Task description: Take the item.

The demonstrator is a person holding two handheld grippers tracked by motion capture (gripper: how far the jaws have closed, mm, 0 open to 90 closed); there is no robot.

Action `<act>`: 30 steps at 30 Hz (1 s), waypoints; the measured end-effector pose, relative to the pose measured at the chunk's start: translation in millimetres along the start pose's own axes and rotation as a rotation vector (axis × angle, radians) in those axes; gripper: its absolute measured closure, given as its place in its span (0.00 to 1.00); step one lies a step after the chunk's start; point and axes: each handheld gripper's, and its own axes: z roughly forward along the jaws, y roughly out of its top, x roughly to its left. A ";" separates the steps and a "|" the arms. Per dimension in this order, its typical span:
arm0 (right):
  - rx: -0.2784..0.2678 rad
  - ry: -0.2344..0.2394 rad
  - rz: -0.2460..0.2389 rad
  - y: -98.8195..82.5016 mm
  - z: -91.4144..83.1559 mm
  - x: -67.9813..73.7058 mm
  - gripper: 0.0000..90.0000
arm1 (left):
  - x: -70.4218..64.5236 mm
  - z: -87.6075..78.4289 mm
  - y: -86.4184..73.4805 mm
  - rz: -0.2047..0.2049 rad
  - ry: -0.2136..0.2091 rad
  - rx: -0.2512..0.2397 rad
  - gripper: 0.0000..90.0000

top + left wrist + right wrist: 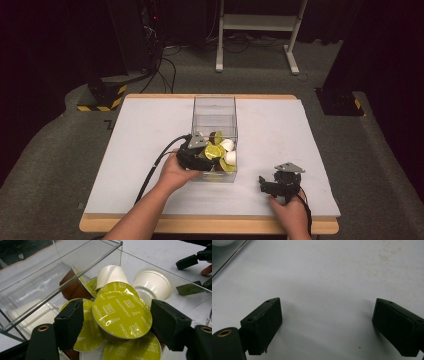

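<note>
capsule [121,313] with green foil lid sits atop the pile in the clear box [214,107], pinched by the left claw [117,320] across its rim for lifting, while the right claw [327,327] idles spread over bare tabletop [332,275].

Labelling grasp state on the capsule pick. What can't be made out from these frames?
- Left gripper view: the gripped capsule has its body hidden under its own green lid, and the left hand-held gripper pads hide the contact.
- High view: capsule lettering too small; the clear box wall blurs the count.
- Right gripper view: the right hand-held gripper body is cut off by the bottom edge.
</note>
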 end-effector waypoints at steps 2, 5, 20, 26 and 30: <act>0.000 0.000 0.000 0.0 0.0 0.0 0.10 | -0.3 -0.5 -0.6 0.005 -0.001 -0.002 0.39; 0.000 0.000 0.000 0.0 0.0 0.0 0.10 | -0.8 -1.6 -1.8 0.023 -0.003 0.001 0.41; 0.000 -0.001 -0.001 0.0 0.0 0.1 0.10 | 0.7 -18.8 7.4 -0.024 -0.022 -0.078 0.42; 0.000 0.000 0.000 0.0 0.0 0.1 0.10 | 1.9 -28.3 10.4 -0.055 -0.039 -0.114 0.42; 0.000 -0.001 -0.001 0.0 0.0 0.1 0.10 | 3.9 -34.9 11.5 -0.072 -0.046 -0.134 0.42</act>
